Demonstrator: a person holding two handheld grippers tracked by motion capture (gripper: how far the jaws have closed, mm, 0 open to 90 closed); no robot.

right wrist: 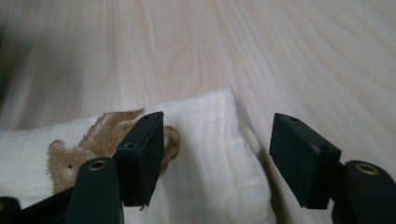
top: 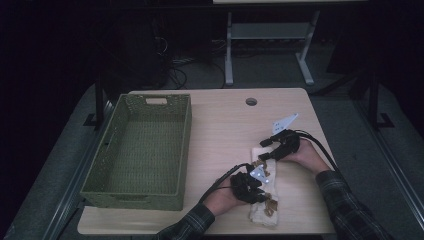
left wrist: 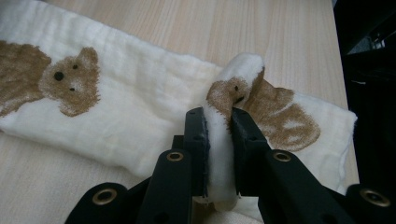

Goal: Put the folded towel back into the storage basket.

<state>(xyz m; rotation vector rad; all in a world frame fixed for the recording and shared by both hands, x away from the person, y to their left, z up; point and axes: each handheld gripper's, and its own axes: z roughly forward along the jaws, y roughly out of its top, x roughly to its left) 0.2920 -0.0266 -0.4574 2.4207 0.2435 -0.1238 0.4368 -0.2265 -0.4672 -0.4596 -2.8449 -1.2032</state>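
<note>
A cream cloth with brown bear prints [top: 264,207] lies folded into a strip on the wooden table, near its front edge. My left gripper [top: 258,186] is at the strip's near half; in the left gripper view [left wrist: 218,122] its jaws pinch a raised fold of the cloth [left wrist: 140,112]. At the strip's far end my right gripper [top: 264,149] hovers. Seen from the right gripper view [right wrist: 217,154], its jaws stand apart over the corner of the cloth [right wrist: 205,135], one pad above the fabric, the other above bare wood.
A green woven basket [top: 102,165] stands empty on the table's left half. A round cable hole [top: 251,101] sits near the far edge. Bare tabletop [top: 220,125] lies between basket and cloth. Desk legs and cables stand on the dark floor behind.
</note>
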